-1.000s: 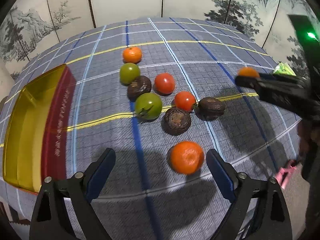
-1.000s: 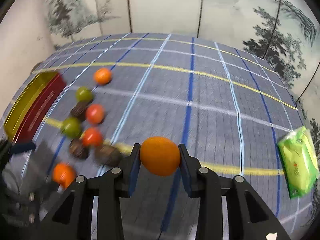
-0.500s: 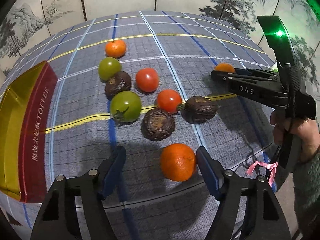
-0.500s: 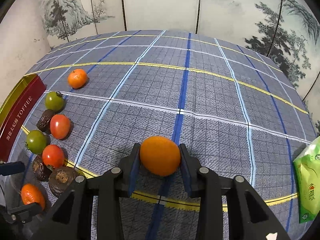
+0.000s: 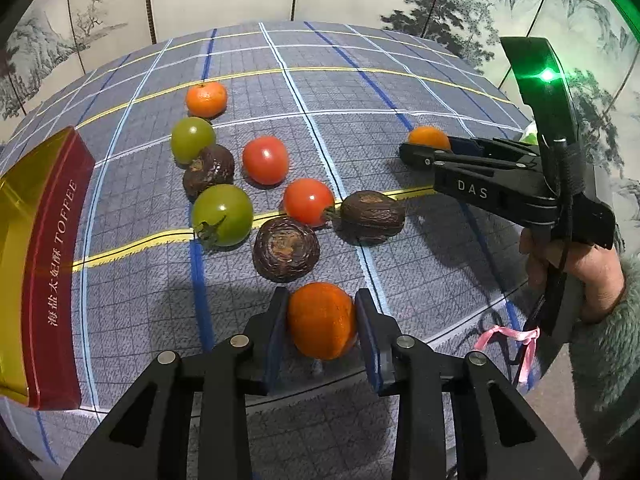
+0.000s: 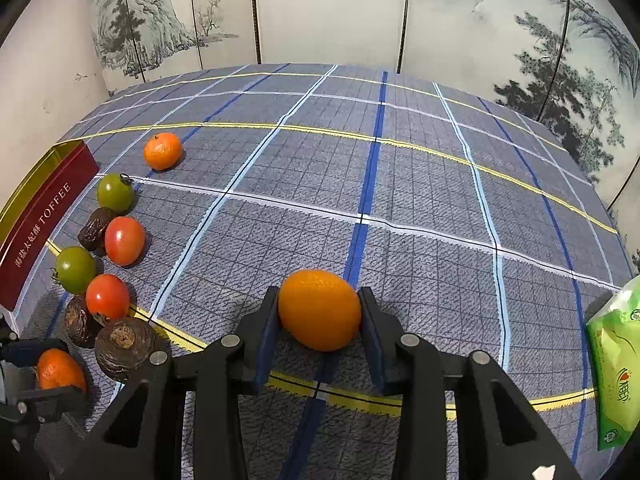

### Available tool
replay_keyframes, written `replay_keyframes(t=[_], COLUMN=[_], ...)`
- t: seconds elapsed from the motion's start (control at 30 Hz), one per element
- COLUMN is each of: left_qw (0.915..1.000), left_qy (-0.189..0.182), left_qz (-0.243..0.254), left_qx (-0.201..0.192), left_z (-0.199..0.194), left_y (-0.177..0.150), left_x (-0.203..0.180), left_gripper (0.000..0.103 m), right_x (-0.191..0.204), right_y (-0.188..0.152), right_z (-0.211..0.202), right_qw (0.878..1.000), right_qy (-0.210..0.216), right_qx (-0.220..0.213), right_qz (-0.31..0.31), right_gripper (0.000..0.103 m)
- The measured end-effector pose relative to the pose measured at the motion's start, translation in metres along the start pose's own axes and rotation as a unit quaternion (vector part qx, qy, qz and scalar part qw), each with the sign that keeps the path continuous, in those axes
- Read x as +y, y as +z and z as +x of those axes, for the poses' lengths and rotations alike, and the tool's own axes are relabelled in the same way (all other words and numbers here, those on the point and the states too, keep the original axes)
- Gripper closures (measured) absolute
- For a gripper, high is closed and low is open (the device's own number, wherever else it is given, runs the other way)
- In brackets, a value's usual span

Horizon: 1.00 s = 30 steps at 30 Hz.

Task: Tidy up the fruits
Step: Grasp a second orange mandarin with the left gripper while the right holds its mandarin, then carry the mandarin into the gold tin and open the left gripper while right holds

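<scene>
Orange mandarin point(image 5: 322, 320) clamped between the blue pads of the left gripper point(image 5: 322, 330), jaws narrowed to fruit width, near edge of the checked cloth point(image 5: 400, 80). Second mandarin, paler orange point(image 6: 319, 309), pinched likewise in the right gripper point(image 6: 319, 316), jaws closed onto both sides, over the blue stripe right of the fruit cluster; same fruit partly hidden at the tip of that gripper in the left wrist view point(image 5: 429, 137). Whether either fruit touches the cloth: cannot tell.

Loose fruit on the cloth, far to near in the left wrist view:
- third mandarin point(image 5: 206, 99), farthest, apart from the rest;
- small green tomato point(image 5: 193, 140), touching a wrinkled brown fruit point(image 5: 209, 169);
- red tomato point(image 5: 265, 160), just right of that brown fruit;
- larger green tomato point(image 5: 222, 215), stem toward the camera, on the yellow stripe;
- second red tomato point(image 5: 309, 202), between a round brown fruit point(image 5: 286, 254) and an oblong brown fruit point(image 5: 372, 213).

Red and gold tin marked TOFFEE point(image 5: 56, 240), open, at the left edge, well apart from both grippers. Green packet point(image 6: 614, 368) at the right edge. Painted folding screen point(image 6: 320, 12) beyond the far edge. Hand in a fuzzy green sleeve point(image 5: 576, 276) on the right gripper's handle.
</scene>
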<state>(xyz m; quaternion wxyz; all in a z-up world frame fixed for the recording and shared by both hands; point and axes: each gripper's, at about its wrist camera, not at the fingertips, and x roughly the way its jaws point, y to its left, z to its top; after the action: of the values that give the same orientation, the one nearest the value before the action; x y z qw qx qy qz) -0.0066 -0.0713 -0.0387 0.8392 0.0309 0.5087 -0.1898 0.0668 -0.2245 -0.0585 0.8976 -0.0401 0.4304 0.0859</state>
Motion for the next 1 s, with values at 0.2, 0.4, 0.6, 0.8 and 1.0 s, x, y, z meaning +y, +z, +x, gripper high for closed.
replay_keyframes(t=[0.2, 0.4, 0.6, 0.8, 1.0], left_qw=[1.0000, 0.9998, 0.9988, 0.9962, 0.9892], left_qy=[0.009, 0.017, 0.035, 0.061, 0.100], left_qz=[-0.003, -0.013, -0.032, -0.059, -0.094], left_qx=[-0.001, -0.002, -0.006, -0.023, -0.052], left_z=[0.000, -0.002, -0.006, -0.023, -0.049], left_y=[0.000, 0.001, 0.004, 0.010, 0.021], left_x=[0.002, 0.008, 0.022, 0.048, 0.090], left_gripper=[0.070, 0.070, 0.070, 0.070, 0.070], right_x=[0.000, 0.000, -0.001, 0.000, -0.003], right_y=[0.000, 0.000, 0.000, 0.000, 0.000], right_z=[0.000, 0.000, 0.001, 0.001, 0.002], right_qw=[1.000, 1.000, 1.000, 1.000, 1.000], right_qy=[0.000, 0.000, -0.002, -0.004, -0.013], right_qx=[-0.004, -0.004, -0.003, -0.003, -0.001], right_qz=[0.000, 0.000, 0.004, 0.003, 0.009], right_gripper=[0.067, 0.067, 0.063, 0.063, 0.056])
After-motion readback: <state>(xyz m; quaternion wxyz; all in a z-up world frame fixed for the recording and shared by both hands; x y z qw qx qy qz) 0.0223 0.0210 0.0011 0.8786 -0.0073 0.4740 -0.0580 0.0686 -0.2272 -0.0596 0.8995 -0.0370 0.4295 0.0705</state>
